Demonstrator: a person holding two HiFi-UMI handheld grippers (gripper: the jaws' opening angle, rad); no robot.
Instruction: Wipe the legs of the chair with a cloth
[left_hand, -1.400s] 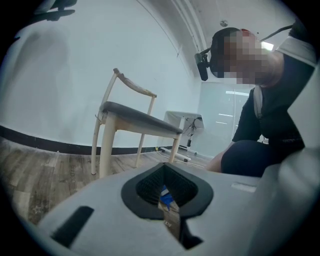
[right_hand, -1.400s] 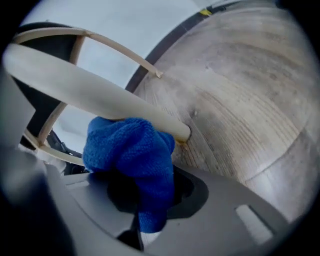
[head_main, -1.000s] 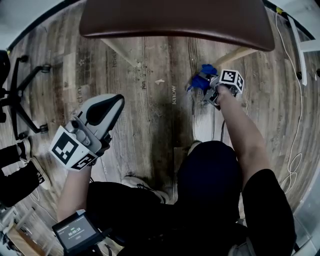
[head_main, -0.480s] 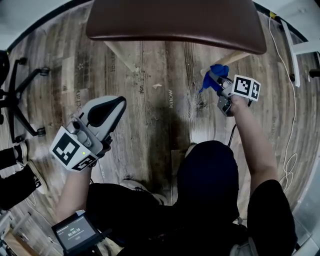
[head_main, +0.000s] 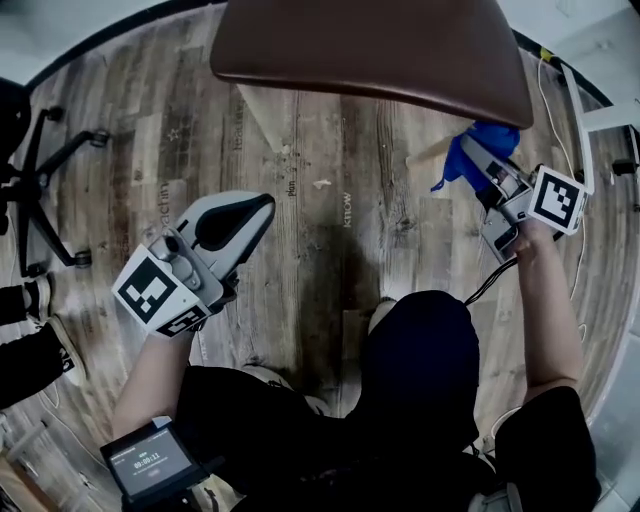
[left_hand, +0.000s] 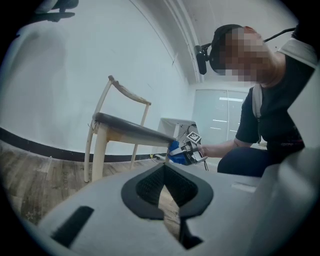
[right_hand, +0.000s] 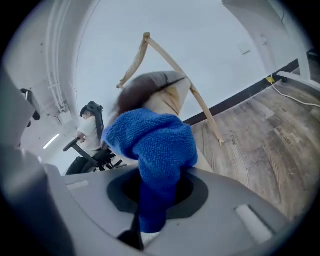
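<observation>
Blue cloth (right_hand: 155, 145), brown chair seat (head_main: 380, 45), woodgrain floor (head_main: 320, 230).

operator rig and clothing
grey left gripper (head_main: 250, 212) and right gripper (head_main: 472, 152), black jaw pads (head_main: 228, 222), black-and-white marker cubes (head_main: 157, 293); black cable (head_main: 492, 280) off the right one; black short sleeves (head_main: 545, 440), dark trousers (head_main: 420, 370).

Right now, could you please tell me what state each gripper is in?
Left gripper: shut, nothing between its jaws.
Right gripper: shut on the blue cloth.
</observation>
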